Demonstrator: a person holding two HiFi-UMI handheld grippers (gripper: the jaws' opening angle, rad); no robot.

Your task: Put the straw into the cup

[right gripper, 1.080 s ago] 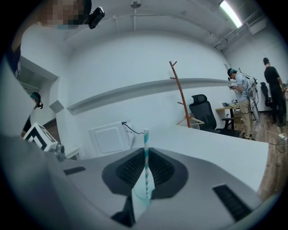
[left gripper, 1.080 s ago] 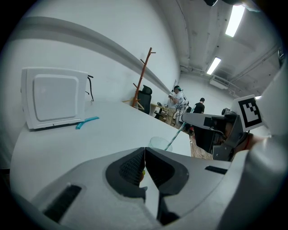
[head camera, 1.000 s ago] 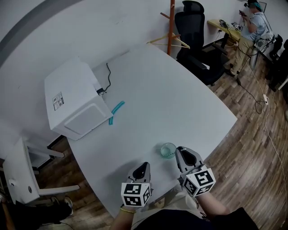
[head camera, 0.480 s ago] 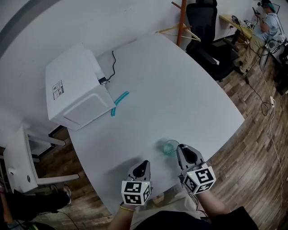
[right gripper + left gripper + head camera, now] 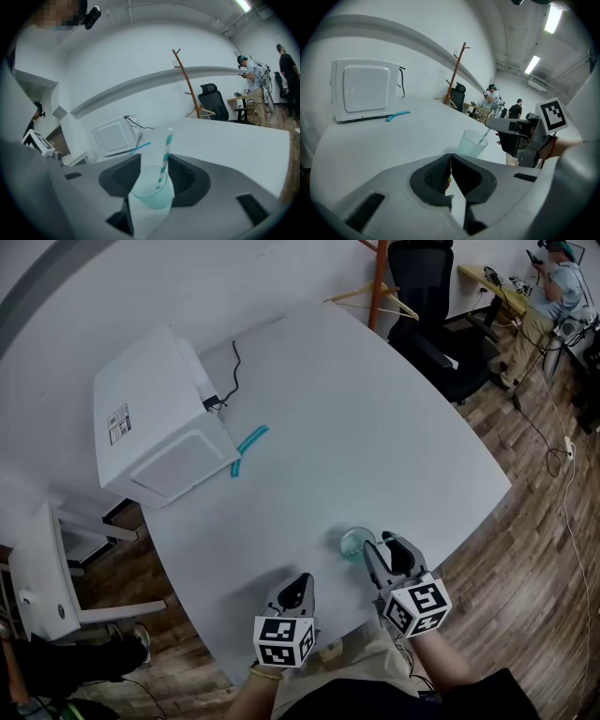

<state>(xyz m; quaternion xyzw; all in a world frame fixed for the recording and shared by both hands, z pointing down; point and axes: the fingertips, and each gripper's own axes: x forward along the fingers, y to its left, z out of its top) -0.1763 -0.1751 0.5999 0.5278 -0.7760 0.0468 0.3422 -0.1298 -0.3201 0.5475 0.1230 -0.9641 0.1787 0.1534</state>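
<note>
Stripes of teal and white run up the straw [image 5: 164, 161], which stands in the clear, blue-tinted cup [image 5: 151, 192] with its long axis close to upright. Its lower end is down inside the cup, and its upper end rises clear of the rim. In the right gripper view the top leans a little to the right; in the left gripper view it tips toward the right gripper [image 5: 382, 549]. That gripper's jaws are spread wide, one dark pad on each side, with the cup framed between them just ahead of the tips. Whether either pad touches the cup wall cannot be told, and neither pad reaches the straw. The left gripper [image 5: 450, 159] hangs low over the near edge of the white table [image 5: 375, 446], its jaws pressed together along a single seam with nothing between them. From it, the cup stands ahead and to the right, near the right gripper's tips. Far ahead of both grippers and off to the left, a white box-shaped appliance [image 5: 155, 432] sits on the table. A bent teal strip [image 5: 246, 448] lies flat just beside its front corner, well apart from the cup.
</note>
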